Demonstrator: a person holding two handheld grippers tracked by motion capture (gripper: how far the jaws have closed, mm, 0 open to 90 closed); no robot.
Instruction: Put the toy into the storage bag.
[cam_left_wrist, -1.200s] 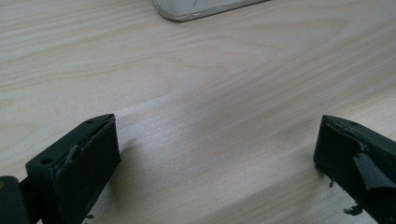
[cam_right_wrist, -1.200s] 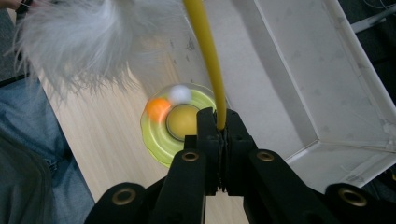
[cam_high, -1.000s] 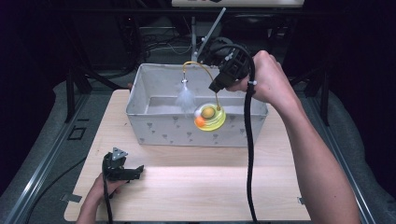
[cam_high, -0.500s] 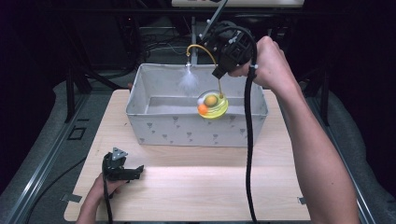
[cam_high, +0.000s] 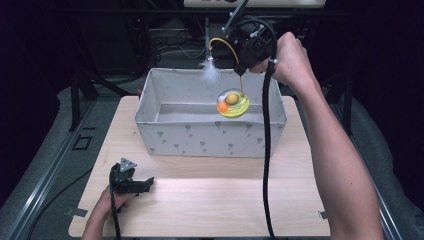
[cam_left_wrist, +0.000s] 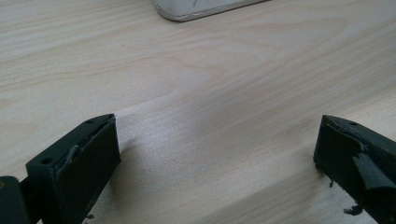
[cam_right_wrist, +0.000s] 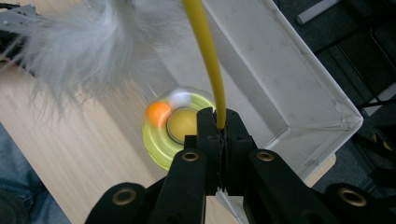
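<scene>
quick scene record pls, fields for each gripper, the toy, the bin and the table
right hand-held gripper: shut on the yellow wand of the cat toy, held above the bin
cat toy: yellow disc with an orange ball, white feather tuft on the curved wand, hanging in the air
bin: white fabric box, open top
left hand-held gripper: open, nothing between the jaws, resting low on the table
table: light wood

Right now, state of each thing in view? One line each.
cat toy: lifted, hanging above the bin by its yellow wire, feather dangling
bin: upright on the table, open top
right gripper: jaws shut on the toy's yellow wire
left gripper: resting on the table, jaws open, nothing between them
table: bare wood in front of the bin
</scene>
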